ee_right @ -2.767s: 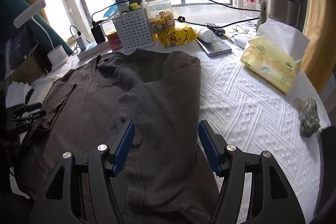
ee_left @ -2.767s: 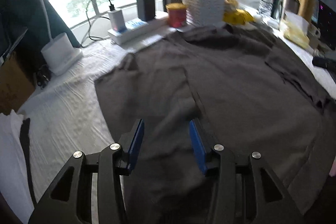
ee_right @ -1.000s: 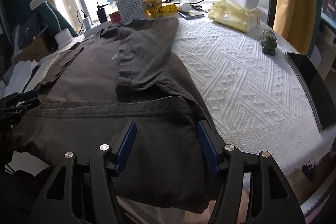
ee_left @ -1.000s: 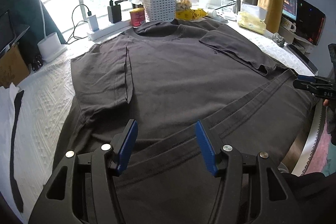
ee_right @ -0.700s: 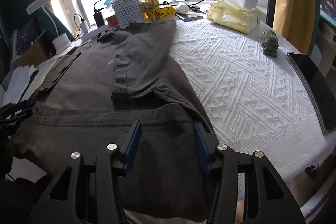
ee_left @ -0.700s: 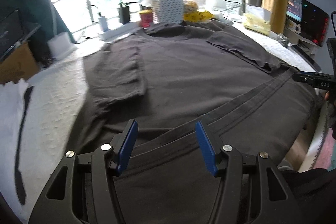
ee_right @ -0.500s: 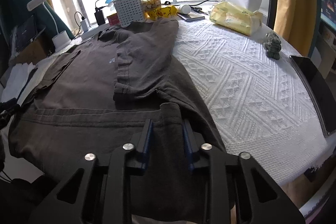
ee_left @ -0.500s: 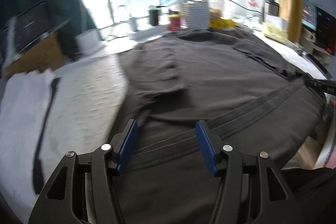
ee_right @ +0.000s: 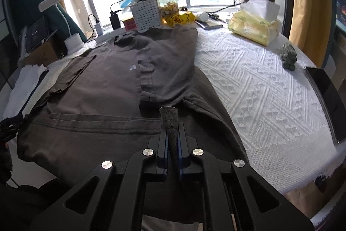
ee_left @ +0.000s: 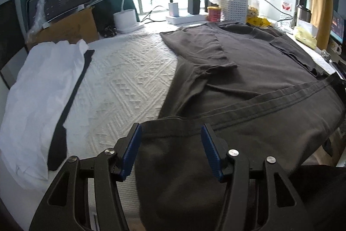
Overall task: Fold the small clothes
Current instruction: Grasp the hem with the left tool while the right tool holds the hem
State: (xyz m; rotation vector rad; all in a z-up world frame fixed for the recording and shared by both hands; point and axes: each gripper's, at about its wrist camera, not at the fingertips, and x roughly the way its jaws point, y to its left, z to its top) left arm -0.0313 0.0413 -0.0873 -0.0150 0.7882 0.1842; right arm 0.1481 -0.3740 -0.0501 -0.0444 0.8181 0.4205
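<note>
A dark grey T-shirt (ee_left: pixel 248 70) lies flat on the white quilted cover (ee_left: pixel 121 88), both sleeves folded inward, its bottom hem turned up toward the collar. It also shows in the right wrist view (ee_right: pixel 103 83). My left gripper (ee_left: pixel 170 140) is open, its blue pads either side of the hem's left corner. My right gripper (ee_right: pixel 172 133) is shut on the hem's right corner, a pinch of cloth sticking up between the jaws.
A white garment with a dark strip (ee_left: pixel 43 96) lies left of the shirt. A lamp base (ee_left: pixel 126 18), power strip (ee_left: pixel 186 18), white basket (ee_right: pixel 147 16) and tissue pack (ee_right: pixel 253 29) stand along the far edge. A phone (ee_right: pixel 328 99) and figurine (ee_right: pixel 288 56) lie to the right.
My right gripper has closed on the shirt's hem corner. My left gripper has swung left along the hem to its left corner, still open.
</note>
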